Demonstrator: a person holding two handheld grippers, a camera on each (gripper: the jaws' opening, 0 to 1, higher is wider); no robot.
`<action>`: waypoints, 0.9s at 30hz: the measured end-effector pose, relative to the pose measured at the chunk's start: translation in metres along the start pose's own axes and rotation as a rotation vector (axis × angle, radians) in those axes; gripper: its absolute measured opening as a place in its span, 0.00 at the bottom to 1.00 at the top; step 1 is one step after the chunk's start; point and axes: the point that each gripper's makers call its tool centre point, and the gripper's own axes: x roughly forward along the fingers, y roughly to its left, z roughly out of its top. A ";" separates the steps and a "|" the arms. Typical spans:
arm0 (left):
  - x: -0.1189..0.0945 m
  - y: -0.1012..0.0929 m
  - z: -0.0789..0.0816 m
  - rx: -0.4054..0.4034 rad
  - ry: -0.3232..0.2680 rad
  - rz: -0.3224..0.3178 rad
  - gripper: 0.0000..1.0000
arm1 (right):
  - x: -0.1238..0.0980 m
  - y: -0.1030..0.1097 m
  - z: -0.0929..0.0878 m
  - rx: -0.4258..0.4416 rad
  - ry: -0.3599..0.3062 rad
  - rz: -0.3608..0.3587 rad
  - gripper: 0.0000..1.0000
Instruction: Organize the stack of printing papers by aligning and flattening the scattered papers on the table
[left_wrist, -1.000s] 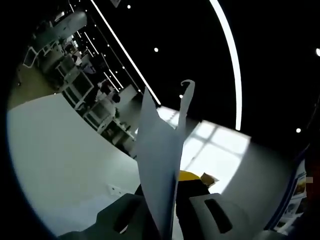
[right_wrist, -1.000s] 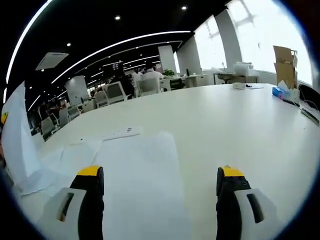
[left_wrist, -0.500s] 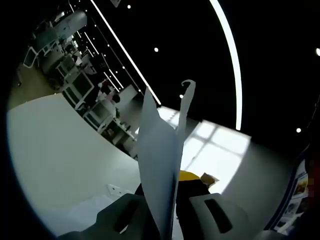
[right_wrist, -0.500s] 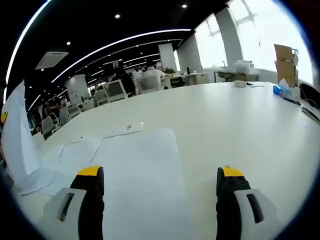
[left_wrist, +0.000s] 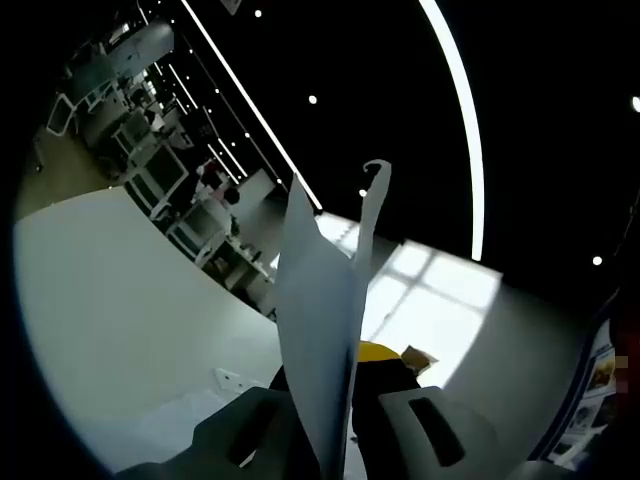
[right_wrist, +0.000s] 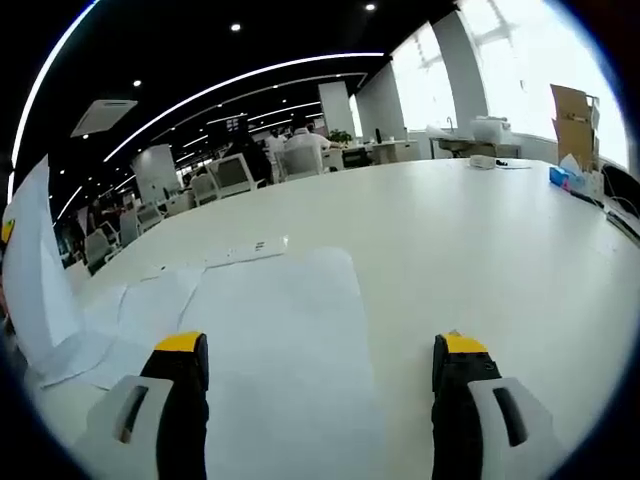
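Observation:
In the left gripper view my left gripper (left_wrist: 335, 420) is shut on a few white paper sheets (left_wrist: 318, 330) that stand up between its jaws, their top edge curling over. My right gripper (right_wrist: 318, 375) is open in the right gripper view, low over the white table (right_wrist: 480, 250). A flat sheet of paper (right_wrist: 280, 330) lies between and ahead of its jaws. More loose sheets (right_wrist: 130, 315) overlap to the left of it. At the far left edge stand the held upright sheets (right_wrist: 35, 270).
A white power strip (right_wrist: 245, 252) lies beyond the flat sheet. A cardboard box (right_wrist: 572, 125) and a blue item (right_wrist: 558, 178) sit at the far right of the table. Office chairs (right_wrist: 232, 178) and seated people are behind the table.
The right gripper view has tilted slightly, so the flat sheet sits a little lower and nearer. The left gripper and its sheets have not moved.

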 end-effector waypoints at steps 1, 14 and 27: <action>0.000 0.000 0.000 0.000 0.000 -0.001 0.06 | 0.000 0.000 0.000 -0.001 -0.001 0.000 0.88; -0.001 -0.005 -0.004 0.000 -0.001 -0.004 0.06 | 0.000 0.006 0.003 -0.016 -0.003 0.016 0.87; -0.003 -0.012 -0.012 -0.001 -0.001 -0.005 0.06 | 0.007 0.014 -0.006 -0.058 0.030 0.017 0.87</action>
